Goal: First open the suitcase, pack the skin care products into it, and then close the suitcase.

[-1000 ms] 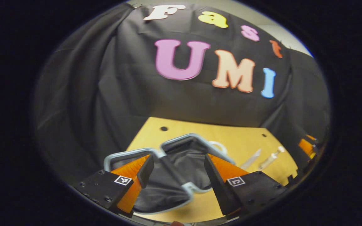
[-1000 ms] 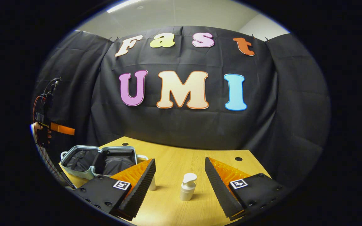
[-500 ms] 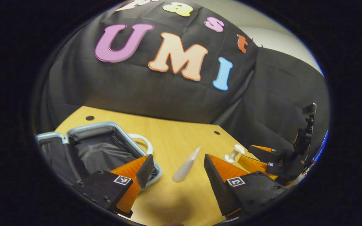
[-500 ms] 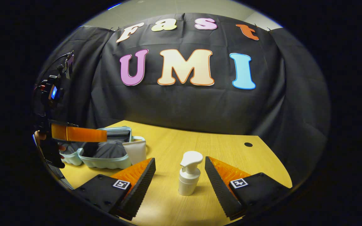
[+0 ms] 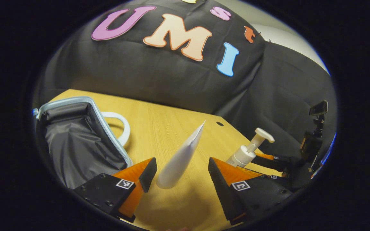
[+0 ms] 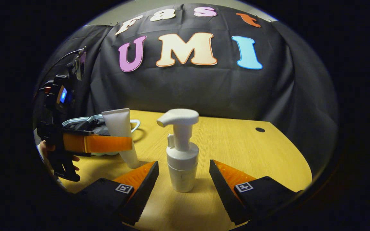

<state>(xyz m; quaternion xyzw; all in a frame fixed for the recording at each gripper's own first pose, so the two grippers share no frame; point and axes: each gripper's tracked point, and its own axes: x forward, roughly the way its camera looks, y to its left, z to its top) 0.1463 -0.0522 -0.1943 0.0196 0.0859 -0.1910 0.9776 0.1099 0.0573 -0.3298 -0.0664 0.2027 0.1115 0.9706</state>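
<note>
A white tube stands cap-down on the wooden table, and my left gripper is open around its lower part without touching it. In the right gripper view, a white pump bottle stands upright between the fingers of my open right gripper, with gaps on both sides. The pale blue suitcase lies open at the left, its dark lining showing. The right gripper view also has the tube, the left gripper beside it, and the suitcase behind. In the left gripper view, the pump bottle stands right of the tube.
The table stretches to the right with a small round hole near its far edge. A hand holds the left gripper at the table's left side. Black cloth walls close the back and sides.
My left gripper swung right from over the suitcase and came down around the tube. My right gripper moved forward and lower, so the pump bottle now stands between its fingers.
</note>
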